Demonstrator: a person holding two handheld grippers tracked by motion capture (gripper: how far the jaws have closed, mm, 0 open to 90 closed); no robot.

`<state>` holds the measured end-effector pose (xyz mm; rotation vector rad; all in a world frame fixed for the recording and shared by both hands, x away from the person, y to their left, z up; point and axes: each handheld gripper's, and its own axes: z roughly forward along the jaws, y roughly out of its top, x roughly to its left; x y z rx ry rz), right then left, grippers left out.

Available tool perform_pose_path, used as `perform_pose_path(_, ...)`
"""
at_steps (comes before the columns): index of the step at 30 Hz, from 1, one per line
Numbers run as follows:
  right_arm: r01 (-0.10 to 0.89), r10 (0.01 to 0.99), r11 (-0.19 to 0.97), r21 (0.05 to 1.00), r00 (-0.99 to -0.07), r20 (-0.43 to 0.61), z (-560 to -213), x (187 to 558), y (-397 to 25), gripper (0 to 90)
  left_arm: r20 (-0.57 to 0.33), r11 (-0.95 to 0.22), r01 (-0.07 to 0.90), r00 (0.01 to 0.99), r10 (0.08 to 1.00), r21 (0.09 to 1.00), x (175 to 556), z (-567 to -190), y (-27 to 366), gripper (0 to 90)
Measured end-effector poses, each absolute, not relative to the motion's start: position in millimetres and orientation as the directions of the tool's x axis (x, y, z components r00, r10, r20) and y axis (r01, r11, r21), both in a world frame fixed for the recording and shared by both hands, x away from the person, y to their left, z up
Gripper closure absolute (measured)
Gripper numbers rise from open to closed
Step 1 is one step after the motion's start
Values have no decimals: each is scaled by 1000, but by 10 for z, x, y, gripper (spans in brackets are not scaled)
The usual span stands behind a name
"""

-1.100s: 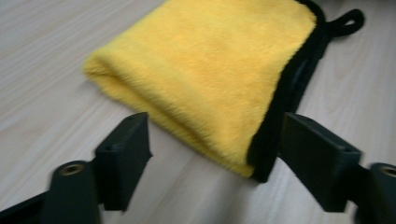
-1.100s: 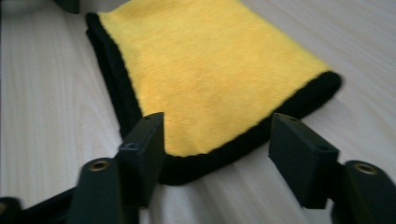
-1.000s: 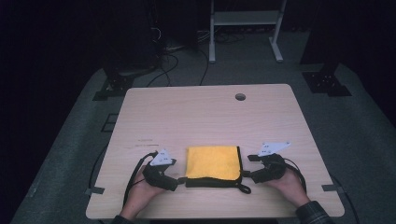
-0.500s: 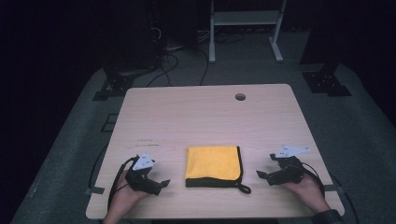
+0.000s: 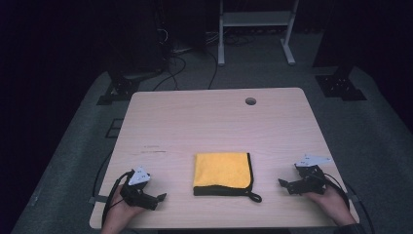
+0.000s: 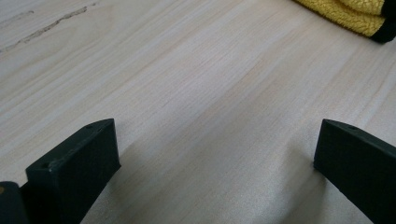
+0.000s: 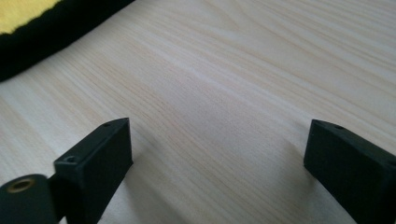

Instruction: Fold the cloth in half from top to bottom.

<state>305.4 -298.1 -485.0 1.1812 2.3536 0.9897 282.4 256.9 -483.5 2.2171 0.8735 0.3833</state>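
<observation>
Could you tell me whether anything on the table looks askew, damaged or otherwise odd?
Nothing stands out. The folded yellow cloth lies flat and square near the front edge of the table, its black loop trailing from one corner. The left gripper and right gripper sit open on either side, apart from it.

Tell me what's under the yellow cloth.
The folded cloth lies flat on the table. Bare wood shows all round it; anything beneath or between its layers is covered. Both grippers sit open, apart from it.
</observation>
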Motion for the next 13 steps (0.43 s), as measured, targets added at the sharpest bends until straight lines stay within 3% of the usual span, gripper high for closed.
perform_pose_path(2, 557, 791, 424, 714, -611, 7, -4876, 3054, -2966, 13, 15, -518, 473, 728, 685, 712, 2824, -4836, 2570, 0)
perform_pose_path(13, 558, 793, 421, 715, -610, 9, -4879, 3047, -2969, 14, 14, -518, 474, 728, 685, 712, 2824, -4836, 2570, 0)
